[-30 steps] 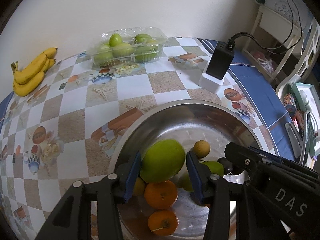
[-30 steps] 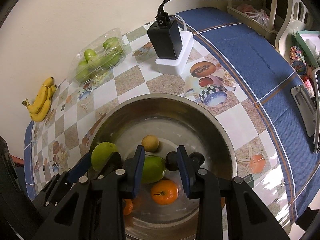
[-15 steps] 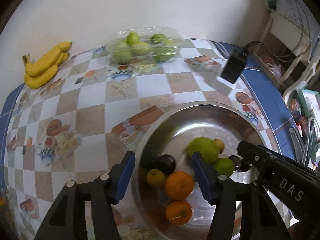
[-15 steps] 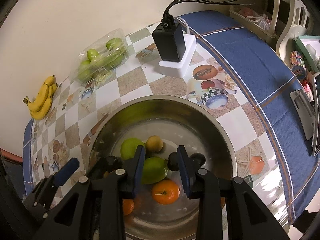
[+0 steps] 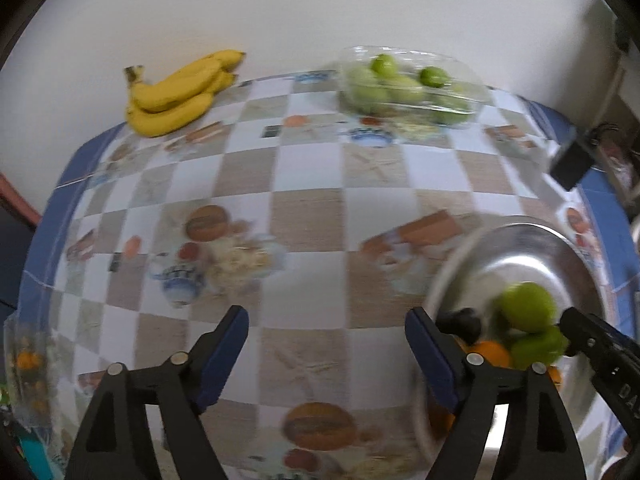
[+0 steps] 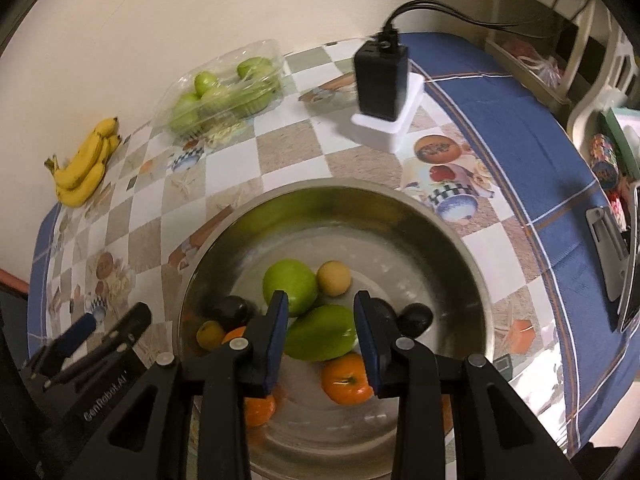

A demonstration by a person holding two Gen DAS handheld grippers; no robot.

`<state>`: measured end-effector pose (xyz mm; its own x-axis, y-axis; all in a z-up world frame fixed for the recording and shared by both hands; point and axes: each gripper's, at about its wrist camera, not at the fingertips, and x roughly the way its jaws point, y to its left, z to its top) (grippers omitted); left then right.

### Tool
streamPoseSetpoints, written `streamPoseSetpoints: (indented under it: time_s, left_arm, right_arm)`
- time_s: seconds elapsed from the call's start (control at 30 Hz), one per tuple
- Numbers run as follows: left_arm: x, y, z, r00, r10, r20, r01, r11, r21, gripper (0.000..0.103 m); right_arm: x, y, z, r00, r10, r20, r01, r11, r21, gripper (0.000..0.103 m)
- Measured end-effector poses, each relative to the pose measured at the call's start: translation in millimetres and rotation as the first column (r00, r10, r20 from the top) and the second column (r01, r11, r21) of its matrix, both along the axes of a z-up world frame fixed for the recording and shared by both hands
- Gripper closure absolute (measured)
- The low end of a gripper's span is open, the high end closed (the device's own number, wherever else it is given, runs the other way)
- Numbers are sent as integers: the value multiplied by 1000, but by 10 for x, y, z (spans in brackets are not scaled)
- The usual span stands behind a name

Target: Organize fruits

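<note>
Steel shows best from the right wrist view, where the whole round bowl (image 6: 460, 248) sits on the checked tablecloth (image 6: 288, 152) with its fruit laid out plainly: a round green fruit (image 6: 290, 286) touching a small tan fruit (image 6: 334, 278), an oblong green mango (image 6: 322, 332) just in front of them, an orange (image 6: 346, 378) nearer the camera, a second orange (image 6: 260, 408) half hidden behind the left finger, a small yellow fruit (image 6: 210, 334) and two dark fruits (image 6: 234, 308) (image 6: 416, 316) at either side. The right gripper (image 6: 322, 338) hangs over the bowl with its jaws a narrow way apart; the mango lies in line with the gap, but whether the pads touch it cannot be told. The left wrist view is blurred and catches only the bowl's (image 5: 532, 236) left part at its right edge, with green fruit (image 5: 528, 306) piled over an orange (image 5: 488, 354). It shows more of the bare cloth instead: the left gripper (image 5: 326, 350) is over the tablecloth (image 5: 308, 216) beside the bowl, its jaws opening wide with nothing between them. Both views take in the bananas (image 5: 176, 94) (image 6: 86, 168) and the clear plastic box of green fruit (image 5: 408, 88) (image 6: 226, 90) against the wall, well apart from the bowl. Only the right wrist view shows the black charger (image 6: 382, 76) on its white base fully; in the left it is a dark corner (image 5: 570, 164).
</note>
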<state>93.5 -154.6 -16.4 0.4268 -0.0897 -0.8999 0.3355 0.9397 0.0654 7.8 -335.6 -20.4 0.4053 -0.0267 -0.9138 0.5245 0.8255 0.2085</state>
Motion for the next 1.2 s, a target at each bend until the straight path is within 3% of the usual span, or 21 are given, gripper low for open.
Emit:
streamPoseSetpoints:
  time_s: [0.33, 0.43, 0.57, 0.83, 1.2]
  left_arm:
    - [83, 294, -43, 994, 85, 72, -92, 991, 102, 19]
    - [99, 377, -67, 989, 115, 92, -126, 984, 124, 19]
    - [102, 511, -55, 980, 157, 121, -172, 977, 128, 19]
    - [43, 747, -15, 960, 223, 170, -251, 954, 164, 19]
    - [-158, 900, 11, 955, 239, 178, -273, 941, 201, 19]
  right_arm:
    - [109, 215, -57, 998, 63, -12, -63, 997, -53, 37]
    - [133, 274, -56, 997, 75, -7, -75, 995, -67, 33]
    - [145, 352, -47, 995, 94, 14, -92, 991, -94, 11]
    - [153, 480, -44, 991, 130, 26, -126, 985, -119, 4]
    - [22, 644, 39, 989, 137, 52, -130, 984, -123, 4]
